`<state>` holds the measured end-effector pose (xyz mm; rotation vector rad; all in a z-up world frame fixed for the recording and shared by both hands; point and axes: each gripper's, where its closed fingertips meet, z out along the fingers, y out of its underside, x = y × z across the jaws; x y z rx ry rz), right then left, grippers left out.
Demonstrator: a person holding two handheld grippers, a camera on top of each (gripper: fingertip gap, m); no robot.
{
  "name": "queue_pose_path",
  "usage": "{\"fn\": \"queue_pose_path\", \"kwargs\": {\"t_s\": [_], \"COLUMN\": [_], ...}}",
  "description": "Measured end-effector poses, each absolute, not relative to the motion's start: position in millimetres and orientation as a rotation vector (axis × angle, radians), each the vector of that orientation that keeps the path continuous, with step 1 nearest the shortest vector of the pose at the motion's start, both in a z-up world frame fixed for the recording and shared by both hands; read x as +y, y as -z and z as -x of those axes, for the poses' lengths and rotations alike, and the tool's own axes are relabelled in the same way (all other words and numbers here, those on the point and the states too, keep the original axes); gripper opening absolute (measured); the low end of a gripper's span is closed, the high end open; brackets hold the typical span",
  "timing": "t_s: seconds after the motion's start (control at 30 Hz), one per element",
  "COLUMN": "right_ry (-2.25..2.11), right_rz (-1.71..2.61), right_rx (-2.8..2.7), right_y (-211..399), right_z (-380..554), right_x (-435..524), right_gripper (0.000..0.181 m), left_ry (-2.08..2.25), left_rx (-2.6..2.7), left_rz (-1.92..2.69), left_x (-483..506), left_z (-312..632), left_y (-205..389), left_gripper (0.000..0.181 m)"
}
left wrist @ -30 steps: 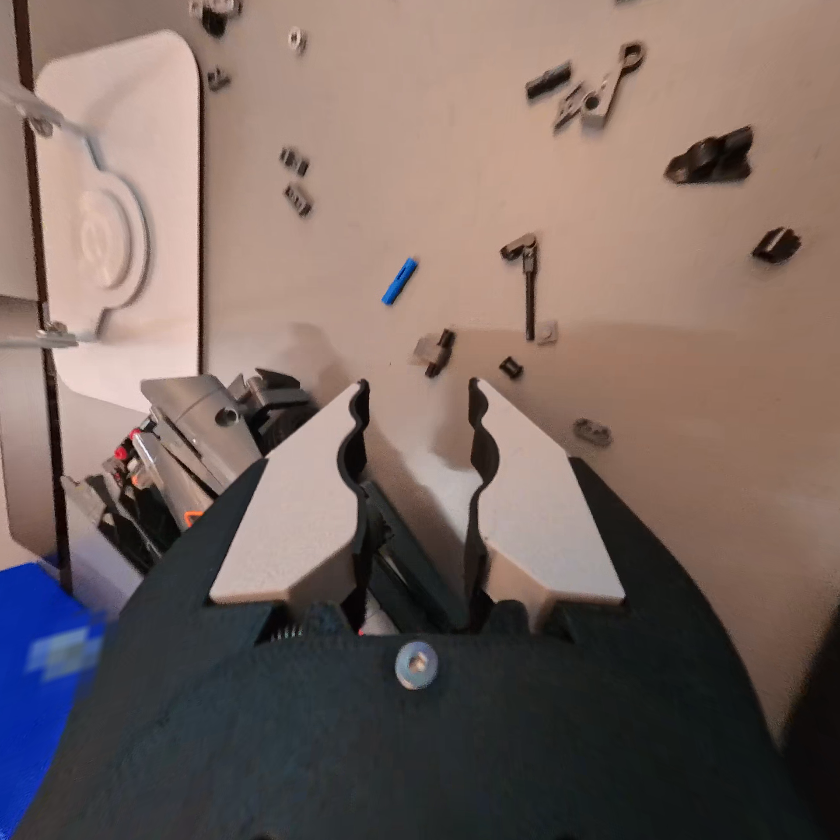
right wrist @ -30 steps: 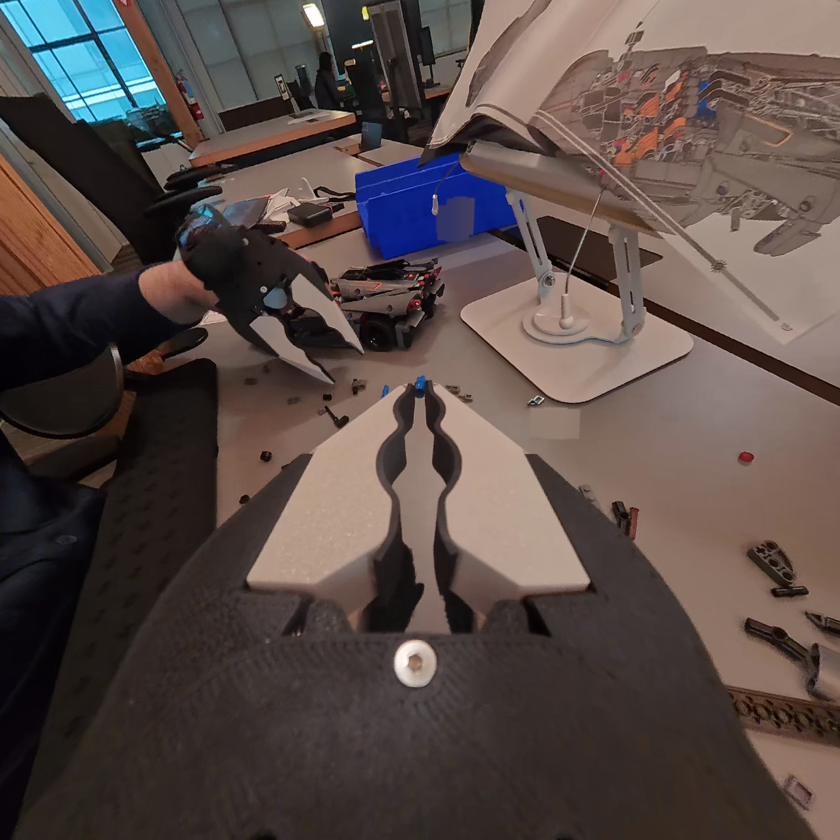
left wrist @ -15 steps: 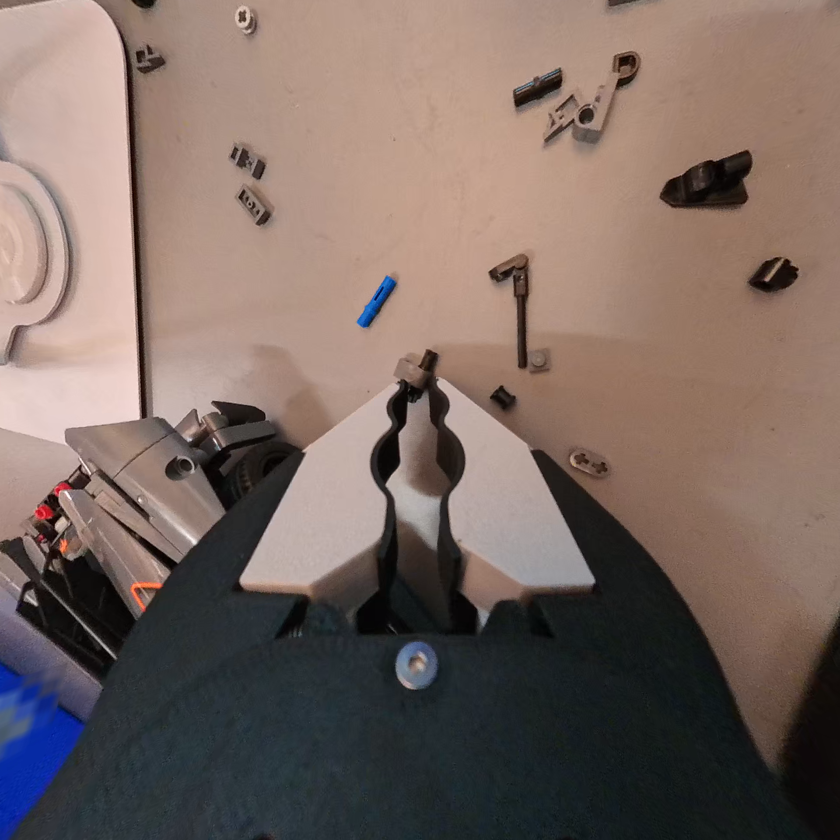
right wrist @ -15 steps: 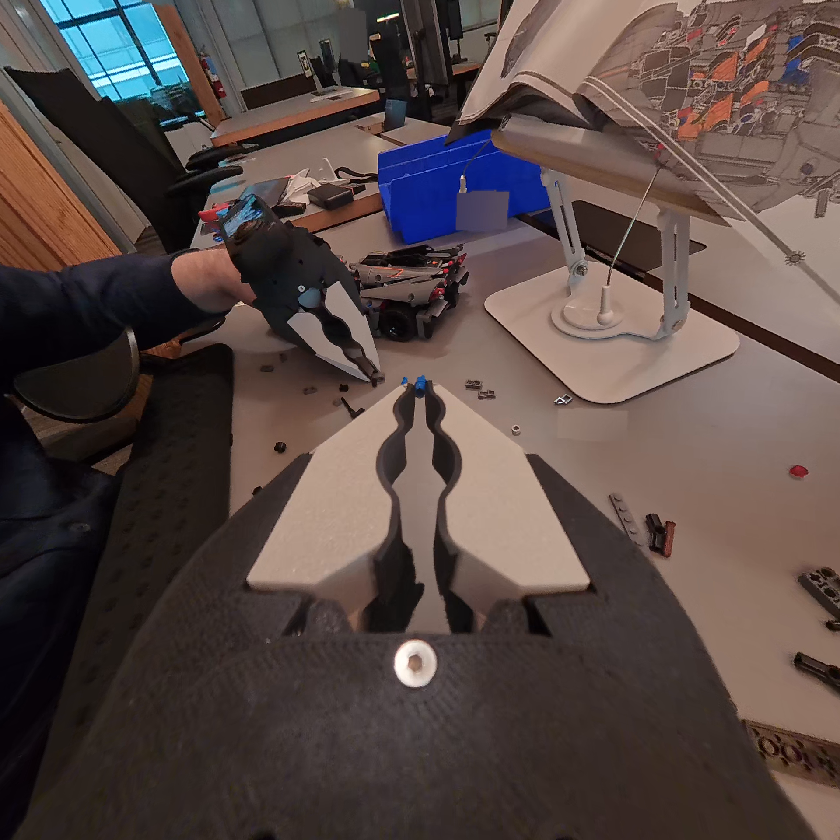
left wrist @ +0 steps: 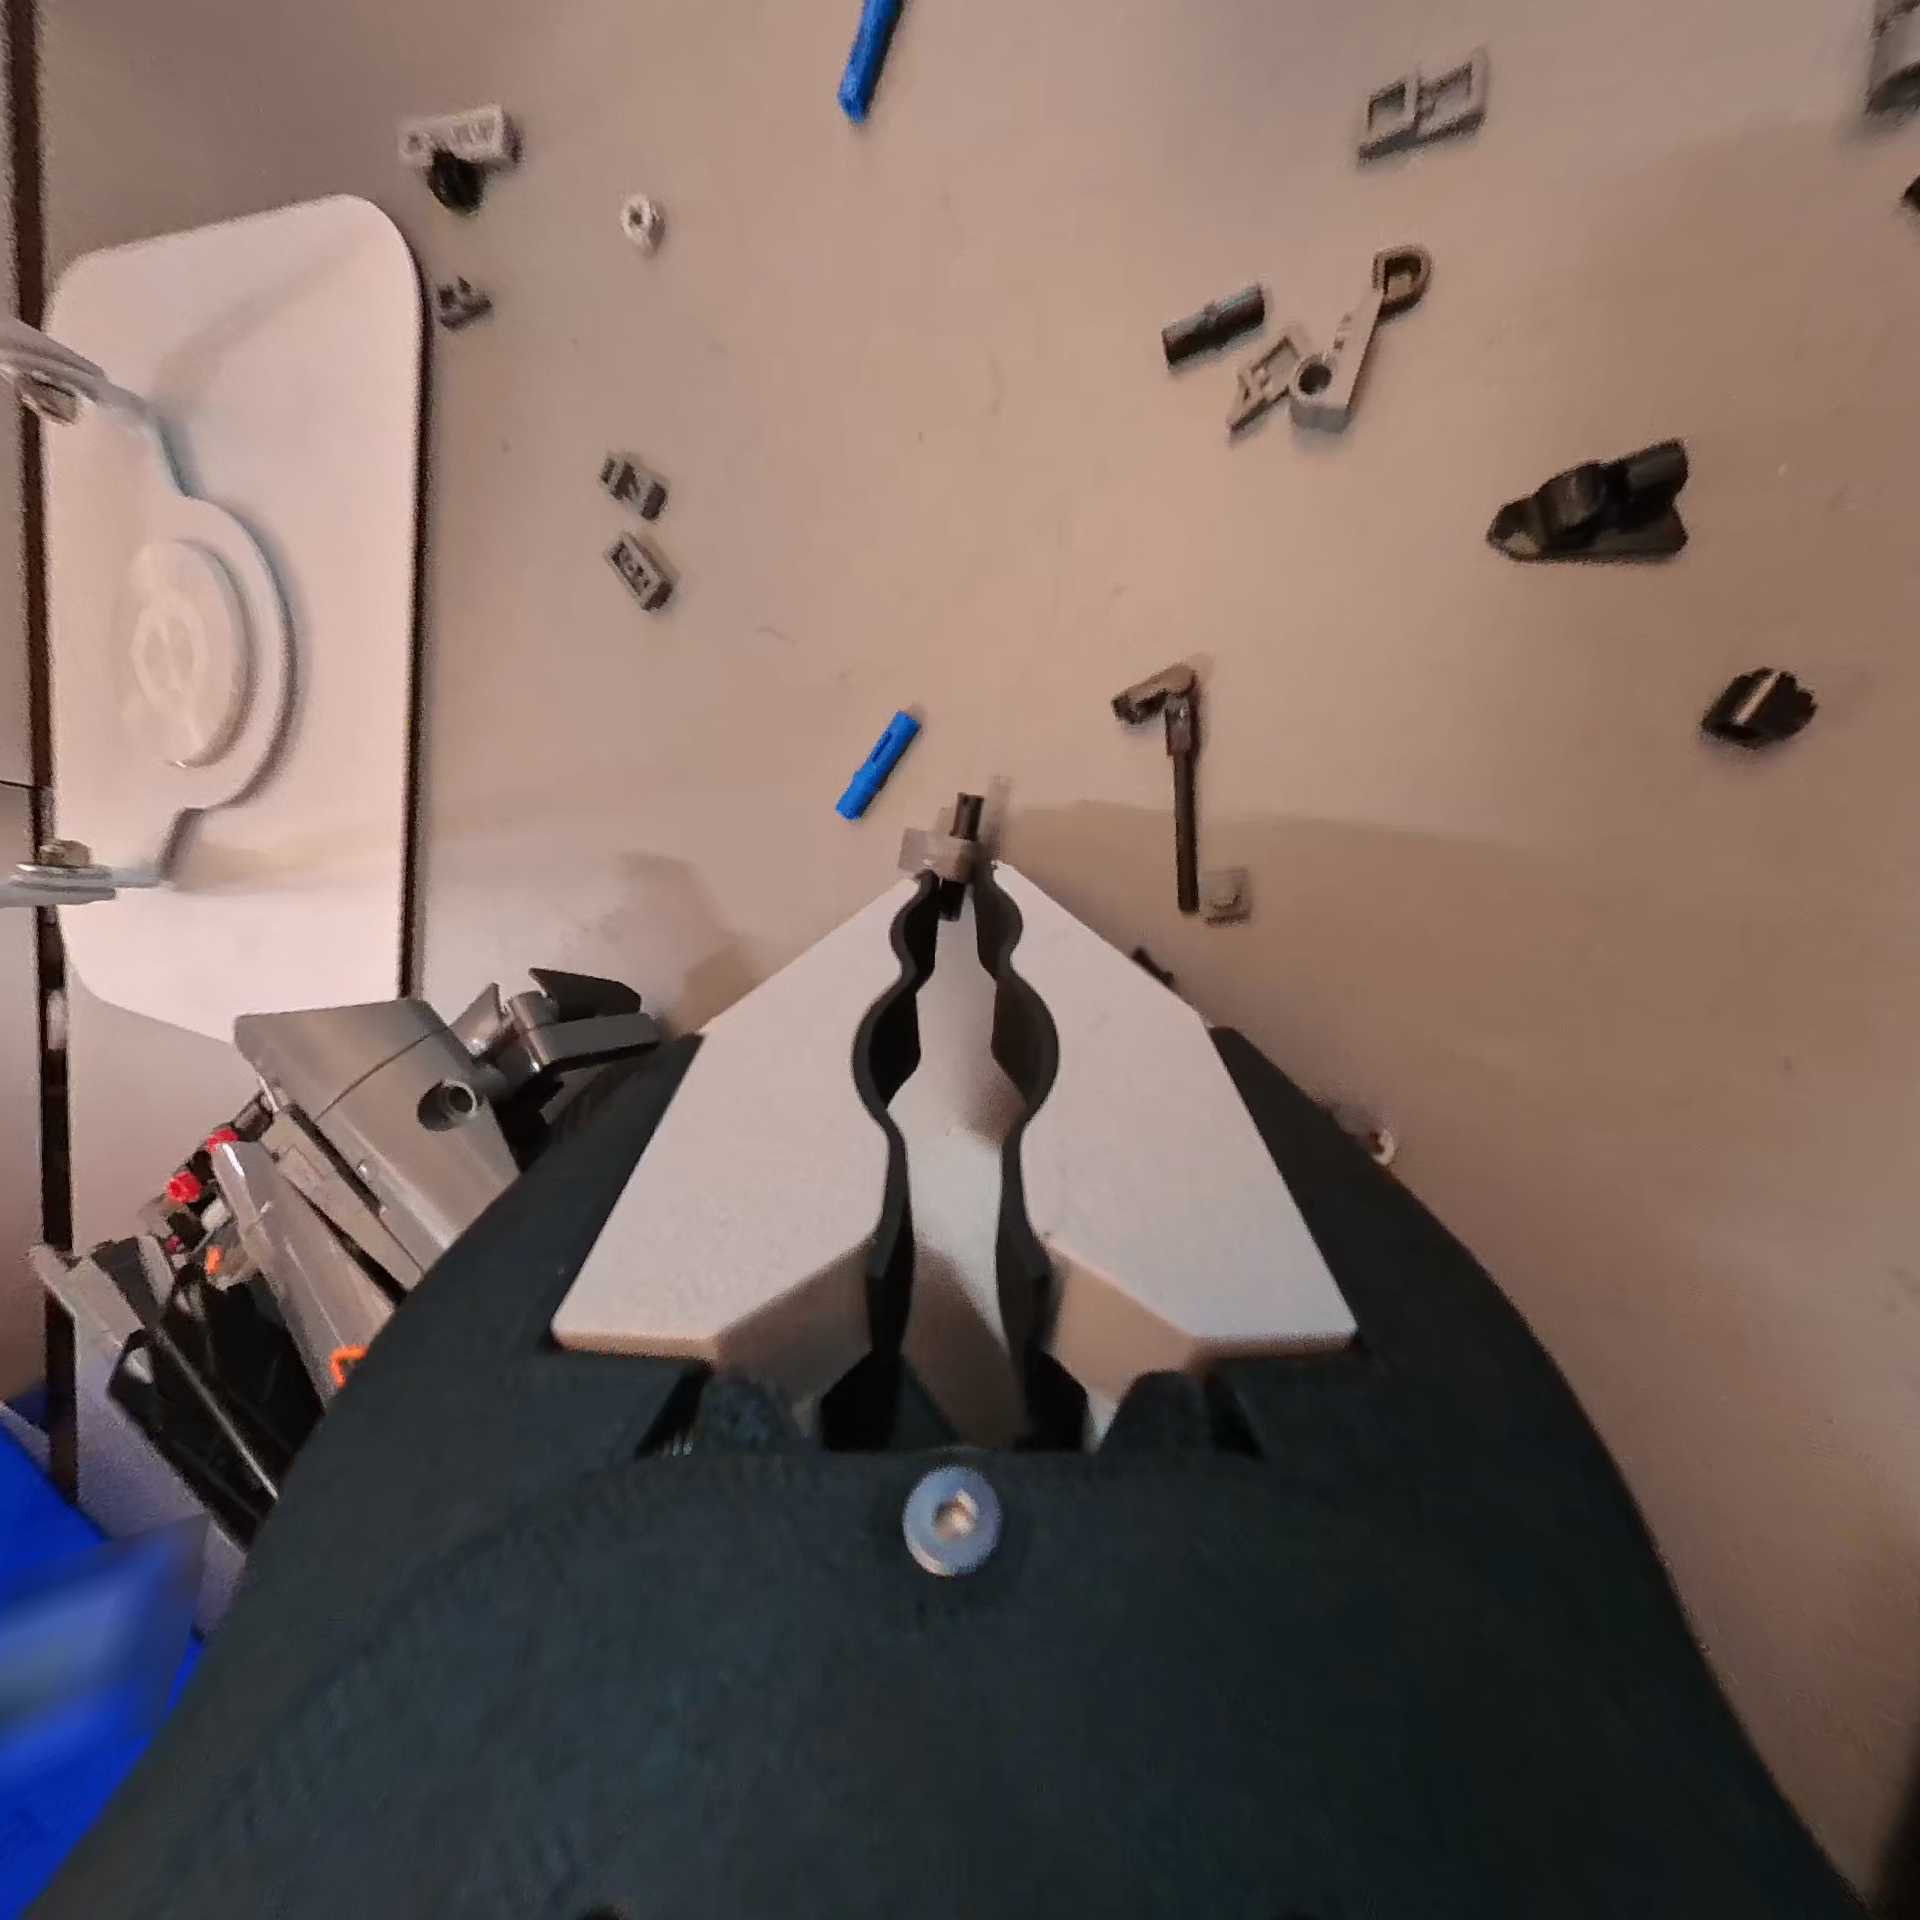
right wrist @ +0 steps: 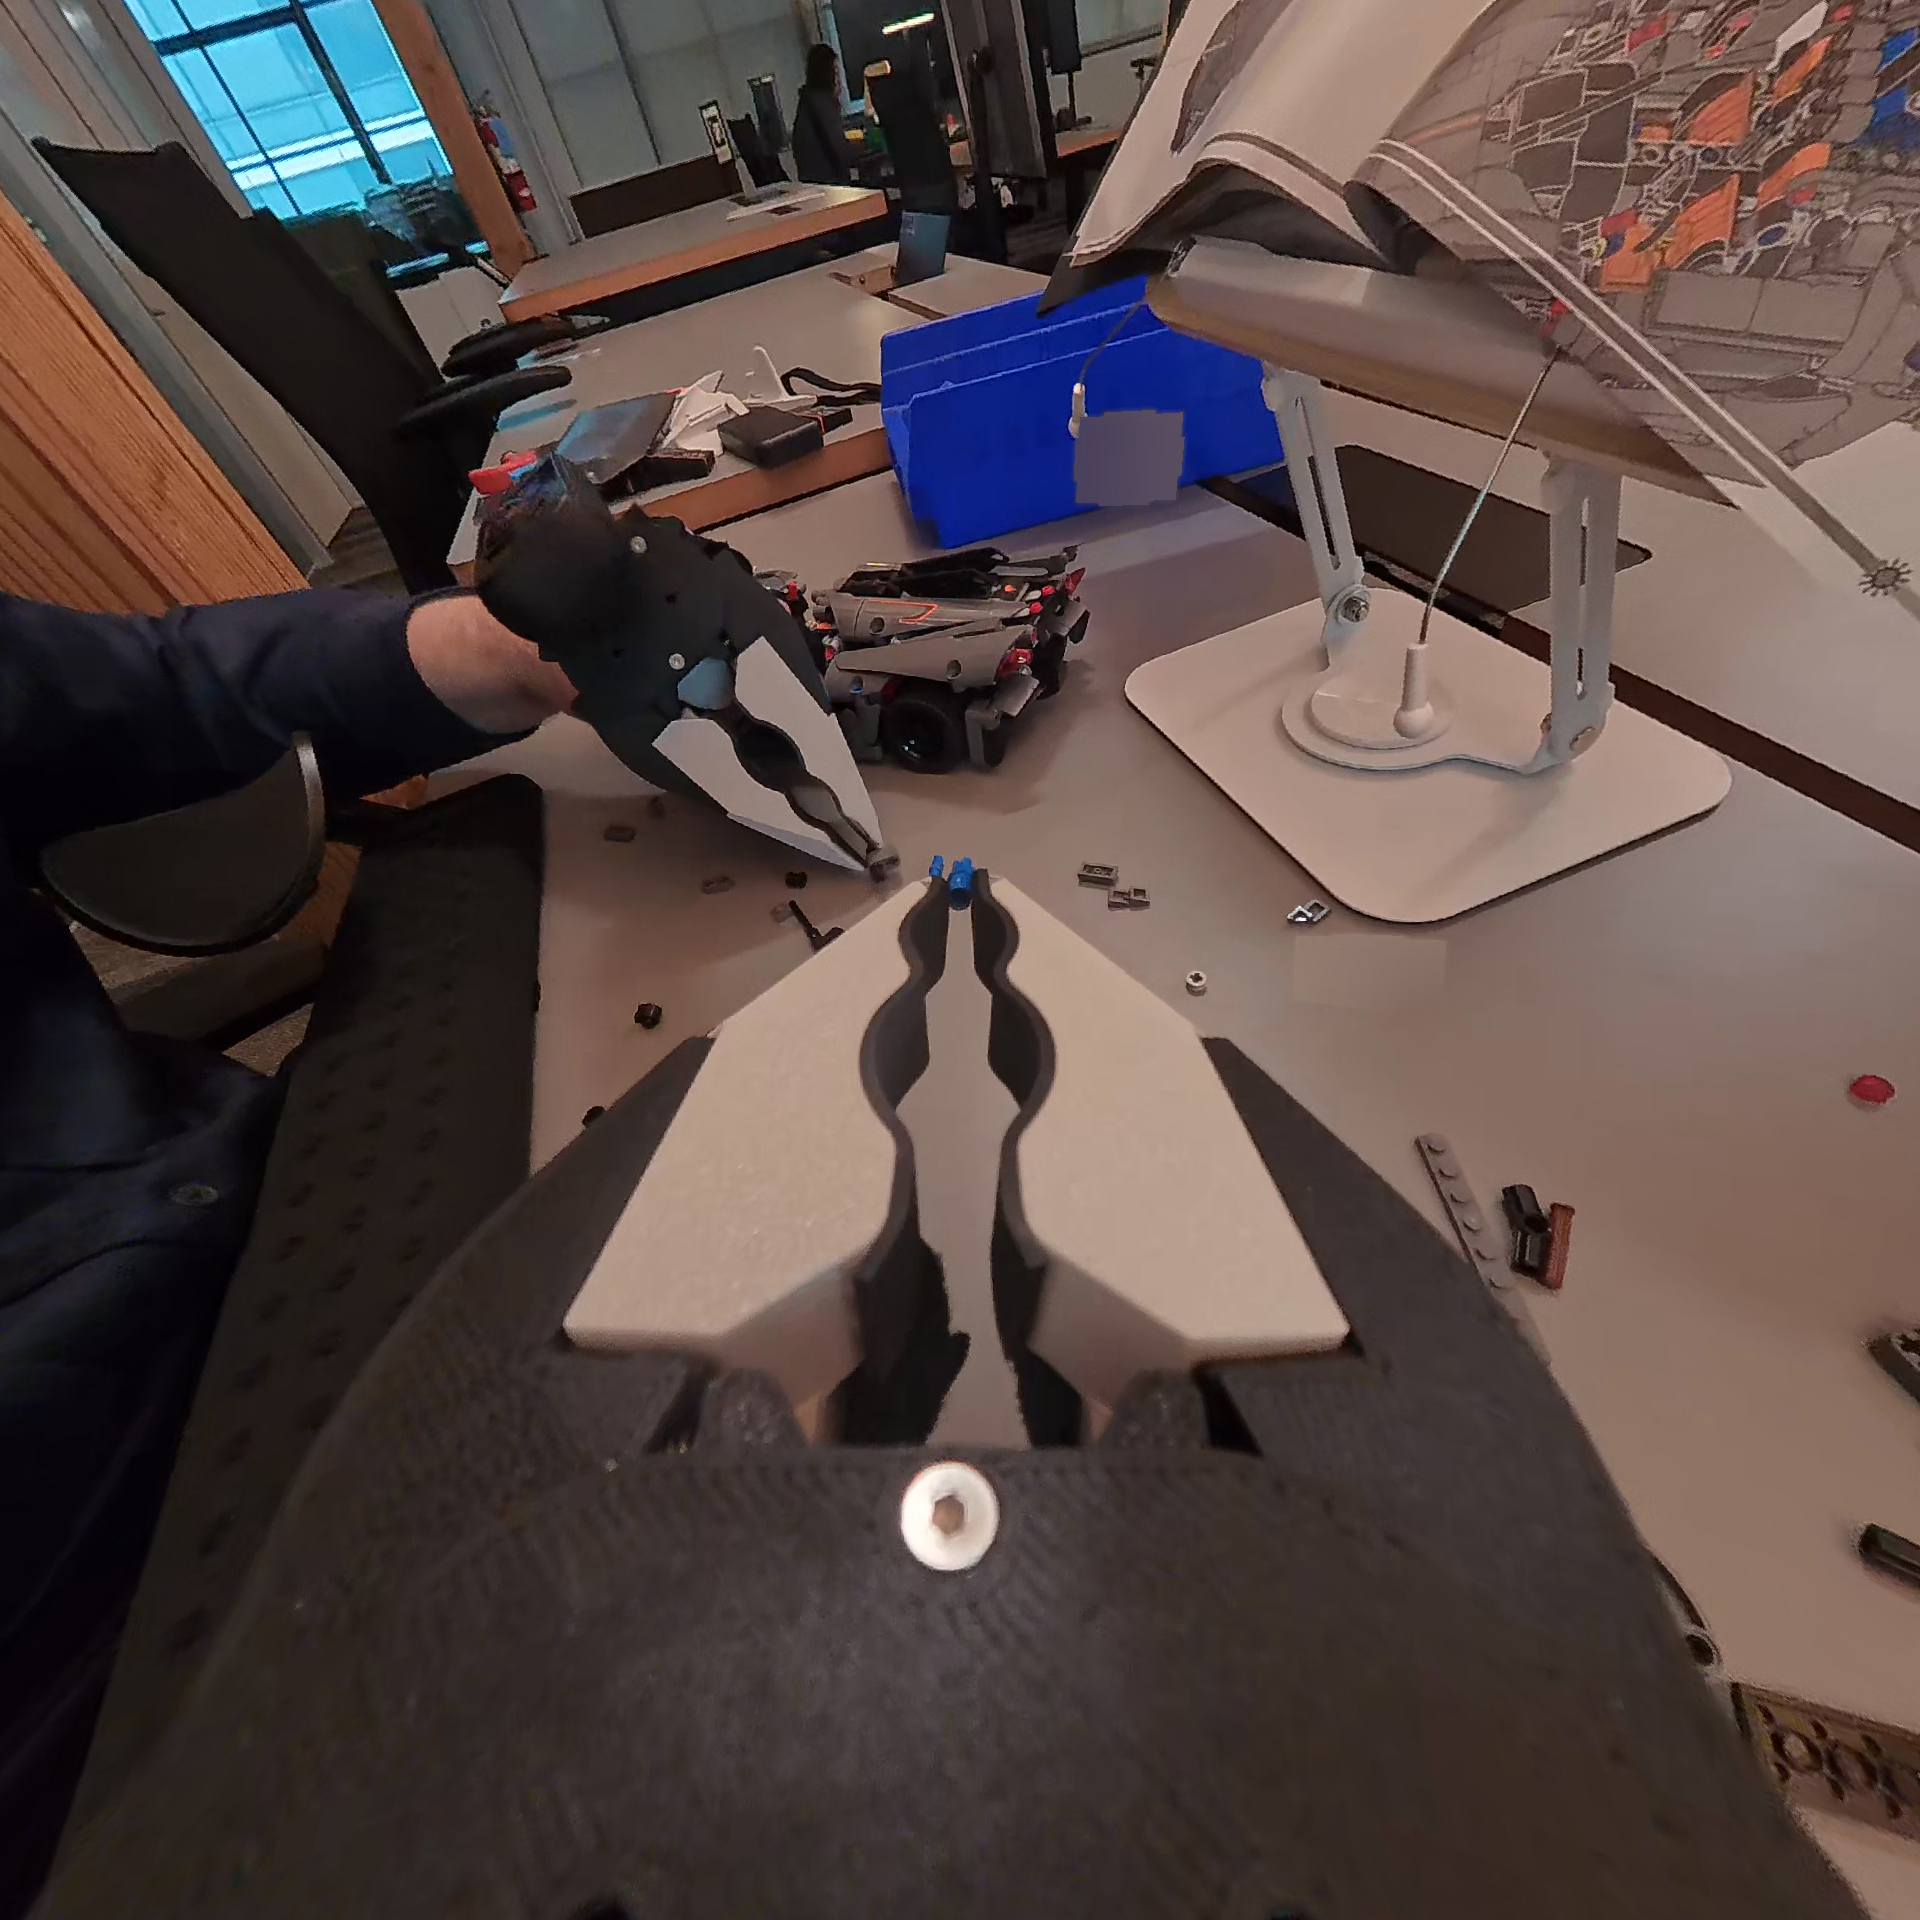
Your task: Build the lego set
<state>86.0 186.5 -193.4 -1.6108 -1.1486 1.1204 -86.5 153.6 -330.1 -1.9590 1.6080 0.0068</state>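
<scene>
The car model (right wrist: pixel 940 655) looks mostly built, body panels and wheels on, sitting toward the far left part of the tabletop (right wrist: pixel 1558 1039) just in front of the blue bin (right wrist: pixel 997 436). Plenty is left though, going by all the loose bits scattered around. Starting on the left: the left hand-held gripper (left wrist: pixel 951 883) is pinched down on a small grey piece with a black pin (left wrist: pixel 948 844). The pin pokes straight out past the tips, its long axis roughly in line with the fingers, pointing down and away toward the tabletop. Whether it's lifted clear or touching the surface, I can't tell. Just past it a blue pin (left wrist: pixel 878 750) lies flat, angled diagonally, with another blue pin (left wrist: pixel 868 52) farther off. Moving right, the right hand-held gripper (right wrist: pixel 958 896) is closed narrow on a little blue connector (right wrist: pixel 956 878) that sticks out of the tips lengthwise (tiny thing, hard to make out more). The two held pieces are near each other but apart, so my guess is they get joined next. Far right, the instruction booklet (right wrist: pixel 1558 156) sits open on its white stand (right wrist: pixel 1434 790).
</scene>
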Motion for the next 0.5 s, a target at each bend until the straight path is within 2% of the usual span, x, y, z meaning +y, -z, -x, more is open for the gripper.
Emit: {"fn": "queue_pose_path", "kwargs": {"t_s": [0.5], "right_ry": [-1.099], "right_rz": [1.614], "right_rx": [-1.189], "right_y": [206], "right_z": [-77], "right_x": [187], "right_gripper": [0.002], "left_ry": [0.105], "left_rx": [1.463], "left_rz": [1.790], "left_x": [171], "left_z": [38], "left_y": [292], "left_gripper": [0.003]}}
